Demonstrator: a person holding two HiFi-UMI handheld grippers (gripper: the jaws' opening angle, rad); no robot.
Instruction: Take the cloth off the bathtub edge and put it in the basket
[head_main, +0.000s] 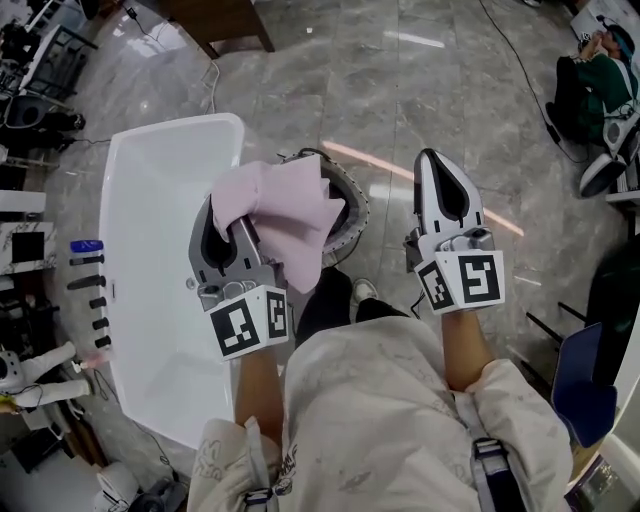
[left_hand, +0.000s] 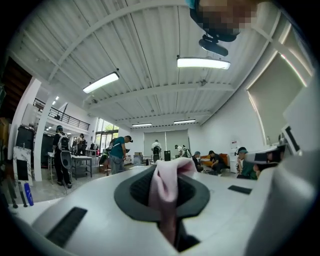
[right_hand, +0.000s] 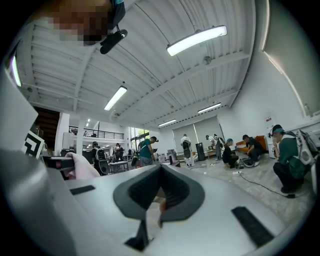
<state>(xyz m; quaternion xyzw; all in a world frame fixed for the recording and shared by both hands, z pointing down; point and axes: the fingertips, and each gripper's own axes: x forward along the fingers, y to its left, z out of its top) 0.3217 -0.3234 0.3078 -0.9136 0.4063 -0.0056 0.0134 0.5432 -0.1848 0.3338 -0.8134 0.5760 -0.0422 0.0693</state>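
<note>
The white bathtub's (head_main: 160, 200) rim runs just beside my left claw (head_main: 228, 225), and bare floor (head_main: 420, 90) lies open around my right claw (head_main: 432, 160). My left claw pinches the pink cloth (head_main: 285, 205), which hangs over the grey basket (head_main: 354, 205) beside the tub. My right claw is pressed together, holding nothing.

Grey marble floor (head_main: 430, 100) all round, with a black cable (head_main: 512, 48) trailing across it. A person in green (head_main: 588, 85) sits low by the far side, a blue chair (head_main: 580, 392) stands well apart, and strip lights (left_hand: 203, 63) glow overhead.
</note>
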